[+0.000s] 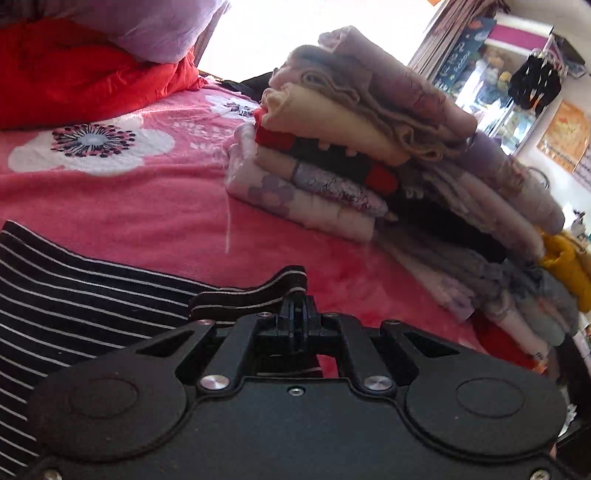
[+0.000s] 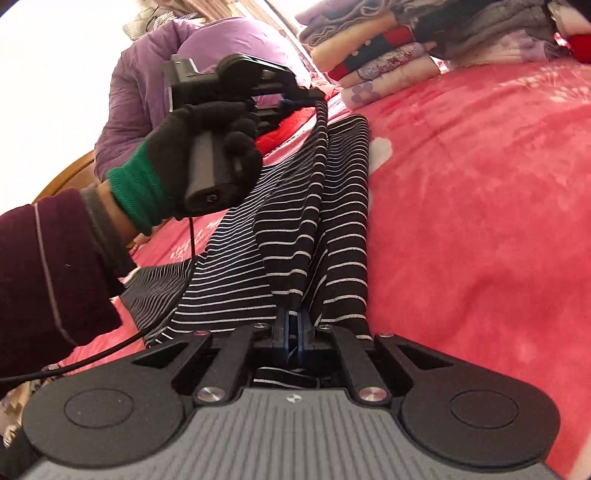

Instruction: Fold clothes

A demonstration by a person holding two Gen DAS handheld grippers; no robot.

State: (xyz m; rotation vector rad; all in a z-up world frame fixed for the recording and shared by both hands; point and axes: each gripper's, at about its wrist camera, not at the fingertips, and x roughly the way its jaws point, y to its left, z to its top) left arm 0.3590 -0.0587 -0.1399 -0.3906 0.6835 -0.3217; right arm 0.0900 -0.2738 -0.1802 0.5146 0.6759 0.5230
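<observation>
On the pink flowered blanket (image 1: 122, 206) that covers the bed lies a black garment with thin white stripes (image 2: 295, 236), stretched in a long band between the two grippers. The right gripper (image 2: 294, 325) has its blue-edged fingers pressed together on a bunched fold at the near end of the striped cloth, which rises from the bed into the clamp. At the far end, the left gripper (image 2: 314, 96) is seen from the right wrist camera, carried by a left hand in a black glove with a green cuff (image 2: 192, 162); its tips pinch the opposite end of the cloth and lift it off the blanket. From the left wrist camera the same gripper (image 1: 297, 299) shows its fingers closed on a striped edge (image 1: 255, 295) that curls over the fingertips, with the rest of the garment spread flat to the left.

Beyond the garment, a stack of folded clothes (image 1: 351, 147) sits on the blanket: beige and mauve pieces on top, a red and black one between, pale floral prints below. A yellow item (image 1: 569, 266) lies at the stack's right end. A red quilt (image 1: 74, 74) is heaped at the head of the bed, with a lilac pillow (image 1: 147, 26) resting on it. No container is in view; the folded clothes rest directly on the bed.
</observation>
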